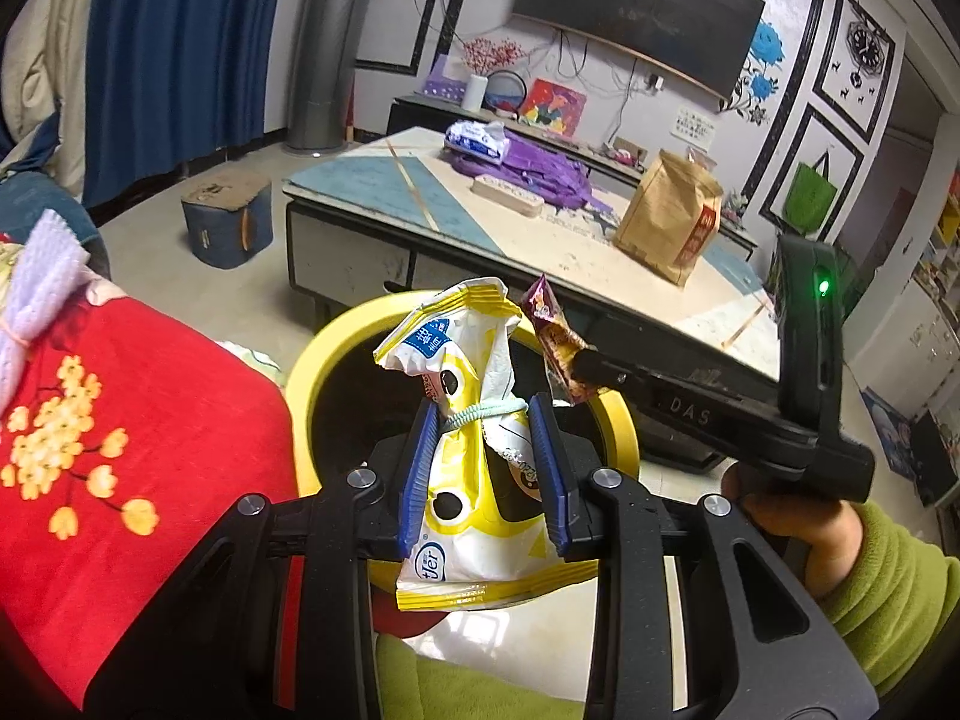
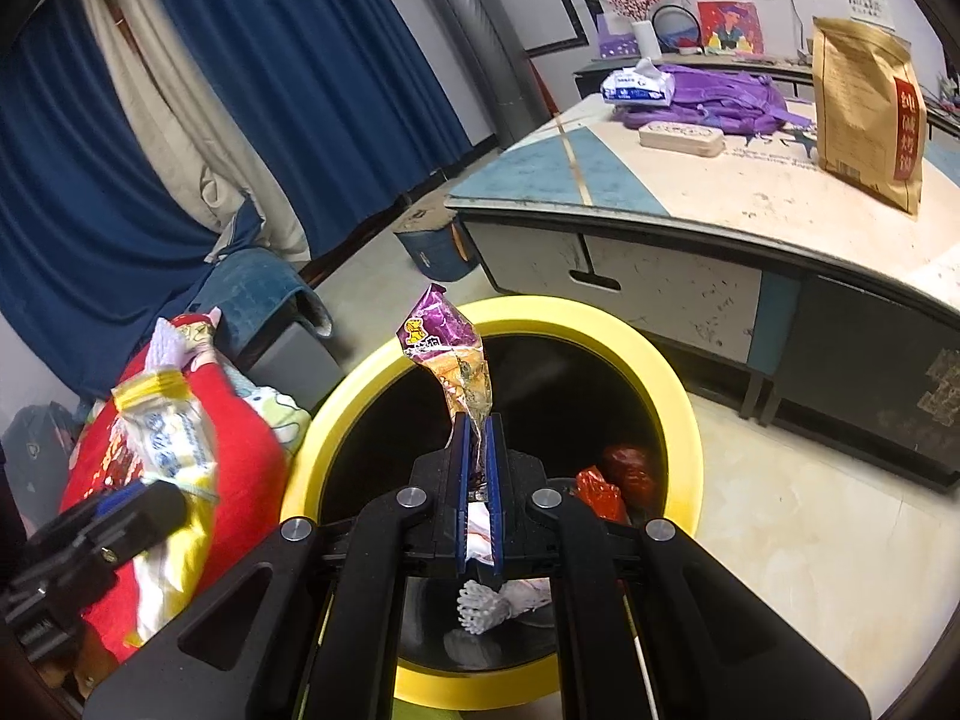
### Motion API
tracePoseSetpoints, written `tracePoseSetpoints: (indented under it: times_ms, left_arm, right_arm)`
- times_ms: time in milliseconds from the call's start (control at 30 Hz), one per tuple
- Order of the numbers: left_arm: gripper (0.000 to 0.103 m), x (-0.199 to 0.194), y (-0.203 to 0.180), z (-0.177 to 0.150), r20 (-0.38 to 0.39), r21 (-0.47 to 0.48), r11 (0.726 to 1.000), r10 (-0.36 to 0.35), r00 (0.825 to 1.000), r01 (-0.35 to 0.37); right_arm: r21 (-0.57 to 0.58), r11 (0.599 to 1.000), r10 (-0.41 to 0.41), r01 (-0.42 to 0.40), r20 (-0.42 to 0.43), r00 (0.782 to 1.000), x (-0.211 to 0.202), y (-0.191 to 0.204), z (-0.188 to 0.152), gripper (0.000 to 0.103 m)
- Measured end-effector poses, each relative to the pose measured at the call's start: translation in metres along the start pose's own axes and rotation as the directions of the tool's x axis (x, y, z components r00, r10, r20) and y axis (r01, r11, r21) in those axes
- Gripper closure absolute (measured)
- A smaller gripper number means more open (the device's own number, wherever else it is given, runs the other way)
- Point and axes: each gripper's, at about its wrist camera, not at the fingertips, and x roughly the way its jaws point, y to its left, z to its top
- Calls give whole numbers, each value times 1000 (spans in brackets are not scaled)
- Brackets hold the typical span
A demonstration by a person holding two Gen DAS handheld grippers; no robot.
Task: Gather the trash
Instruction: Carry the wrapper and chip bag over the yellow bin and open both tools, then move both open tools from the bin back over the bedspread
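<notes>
L tool (image 1: 483,468) clamped on yellow-white snack bag (image 1: 474,450), over bin (image 1: 324,354) | R tool (image 2: 478,480) pinched shut on purple wrapper (image 2: 450,354), above bin opening | red wrappers (image 2: 618,480) lay inside bin | counter (image 2: 690,192) behind.

1. On your low surface (image 2: 708,192) a brown paper bag (image 2: 864,108) stands upright; a purple backpack (image 2: 720,99) lies beyond it with a tissue pack (image 2: 636,87) on top
2. Blue curtains (image 2: 288,78) hang behind; a red flowered blanket (image 1: 120,420) lies at your left
</notes>
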Motion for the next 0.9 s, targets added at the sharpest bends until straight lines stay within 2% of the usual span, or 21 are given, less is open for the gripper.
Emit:
tracePoseSetpoints:
  times_ms: [333, 633, 667, 733, 800, 833, 900]
  left_arm:
    - [78, 32, 2, -4, -66, 24, 1000, 16, 998, -15]
    - [75, 44, 9, -2, -81, 1, 1000, 29, 996, -29]
    - [72, 42, 10, -2, -75, -2, 999, 32, 997, -32]
    - [54, 40, 12, -1, -69, -13, 999, 35, 997, -37]
    - [50, 36, 15, 0, -57, -28, 999, 41, 997, -43]
    - [44, 34, 17, 1, -55, -35, 998, 47, 997, -49]
    - [39, 26, 21, 2, -37, -55, 997, 51, 998, -53]
  right_arm:
    - [43, 999, 5, -4, -37, 999, 6, -15, -1, 96]
    - [58, 998, 6, -3, -51, 999, 10, -18, -3, 95]
    - [59, 998, 6, -3, -52, 999, 11, -18, -4, 94]
    - [56, 998, 0, 3, -48, 999, 10, -18, -4, 88]
    - [61, 998, -3, 5, -39, 999, 9, -18, -2, 72]
    - [62, 998, -5, 7, -34, 999, 8, -19, -2, 70]
    - [63, 998, -16, 17, -23, 1000, 6, -19, -1, 67]
